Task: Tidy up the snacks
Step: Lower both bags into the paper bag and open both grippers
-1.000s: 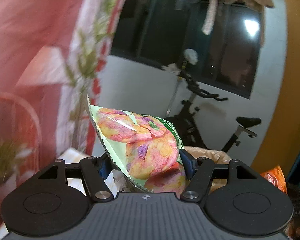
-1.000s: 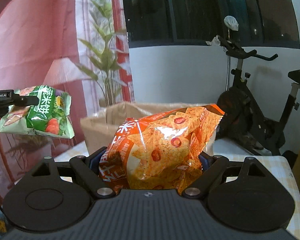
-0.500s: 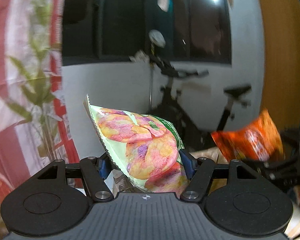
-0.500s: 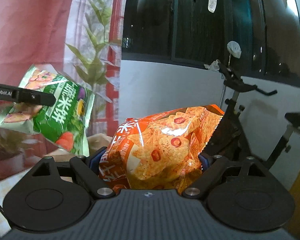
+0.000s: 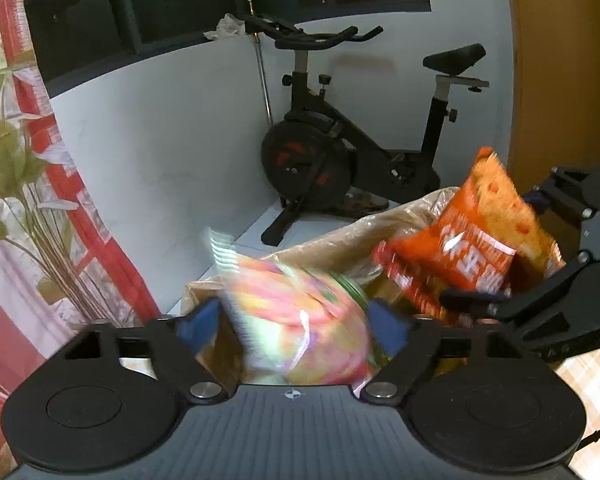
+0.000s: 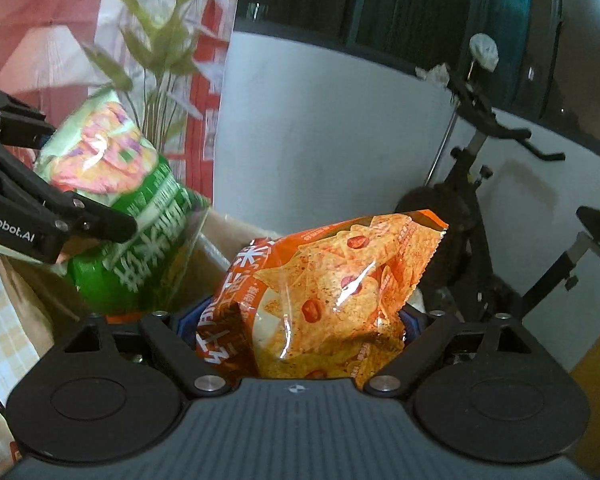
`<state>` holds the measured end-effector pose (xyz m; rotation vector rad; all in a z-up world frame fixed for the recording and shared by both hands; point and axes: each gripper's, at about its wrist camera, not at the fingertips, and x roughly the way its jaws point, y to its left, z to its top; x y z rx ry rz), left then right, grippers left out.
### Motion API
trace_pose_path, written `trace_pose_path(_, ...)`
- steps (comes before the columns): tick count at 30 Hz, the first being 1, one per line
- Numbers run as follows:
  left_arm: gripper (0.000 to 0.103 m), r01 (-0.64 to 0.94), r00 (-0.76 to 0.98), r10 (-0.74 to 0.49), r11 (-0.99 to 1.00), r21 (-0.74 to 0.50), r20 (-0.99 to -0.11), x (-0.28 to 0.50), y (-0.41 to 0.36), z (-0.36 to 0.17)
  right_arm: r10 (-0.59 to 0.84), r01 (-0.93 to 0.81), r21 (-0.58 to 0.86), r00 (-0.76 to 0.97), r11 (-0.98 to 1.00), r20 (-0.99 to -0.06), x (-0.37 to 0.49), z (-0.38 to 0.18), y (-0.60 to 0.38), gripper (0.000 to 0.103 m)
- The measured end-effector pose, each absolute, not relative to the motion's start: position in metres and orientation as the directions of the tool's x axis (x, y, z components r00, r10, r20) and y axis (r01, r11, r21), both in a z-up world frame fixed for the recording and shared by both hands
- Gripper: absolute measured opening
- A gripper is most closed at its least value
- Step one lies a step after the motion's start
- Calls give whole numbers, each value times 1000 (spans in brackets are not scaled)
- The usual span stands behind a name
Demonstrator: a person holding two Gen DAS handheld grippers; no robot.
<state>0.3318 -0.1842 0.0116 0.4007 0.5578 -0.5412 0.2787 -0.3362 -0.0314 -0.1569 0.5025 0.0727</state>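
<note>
The left gripper (image 5: 292, 320) is over a brown paper bag (image 5: 340, 240), and a green snack bag (image 5: 300, 328) with pink and yellow rounds on it sits between the blue pads (image 5: 198, 322). The green snack bag looks blurry. The jaws have just been opening, and there is a gap beside the bag on the left pad's side, so the pads do not seem to press it now. From the right wrist view, the green snack bag (image 6: 128, 208) hangs tilted above the open top of the brown paper bag (image 6: 32, 300), just beside the black fingers of the left gripper (image 6: 84, 208). The right gripper (image 6: 300, 320) has an orange chip bag (image 6: 332, 292) between its pads. Its jaws have just been opening too, and they stand wide, but the puffy orange chip bag fills the space from one side to the other, so I cannot tell if it is squeezed or let go. The orange chip bag (image 5: 472, 248) is also above the paper bag's opening, to the right of the green one. Behind them stands a black exercise bike (image 5: 340, 152) by a white wall (image 5: 160, 140). A leafy plant (image 6: 160, 52) stands by a red and white curtain (image 5: 80, 208).
</note>
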Motion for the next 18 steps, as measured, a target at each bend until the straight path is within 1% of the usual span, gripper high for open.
trace_pose_path(1, 93, 576, 720, -374, 793, 201, -585, 336, -181, 12, 35, -112, -126, 870, 986, -492, 280, -34, -336, 94)
trace_pose_path(2, 93, 573, 720, -378, 797, 190, -582, 337, -179, 11, 35, -111, -125, 866, 986, -498, 282, -34, -335, 97)
trace_pose_path(3, 93, 570, 718, -382, 803, 176, -583, 339, -176, 11, 39, -116, -121, 863, 986, -504, 283, -36, -335, 98)
trace_pose_path(8, 93, 535, 732, -384, 836, 126, -563, 339, -164, 11, 49, -118, -102, 855, 988, -517, 281, -36, -337, 98)
trace_pose_path(12, 92, 499, 754, -378, 862, 95, -537, 334, -154, 15, 56, -95, -49, 858, 994, -510, 279, -31, -345, 99)
trace_pose_path(16, 84, 502, 773, -384, 857, 116, -505, 323, -153, 21, 100, -78, 63, 866, 995, -490, 275, -25, -355, 100)
trace_pose_path(18, 83, 504, 771, -390, 857, 108, -503, 320, -155, 22, 121, -91, 86, 860, 992, -496, 276, -22, -355, 103)
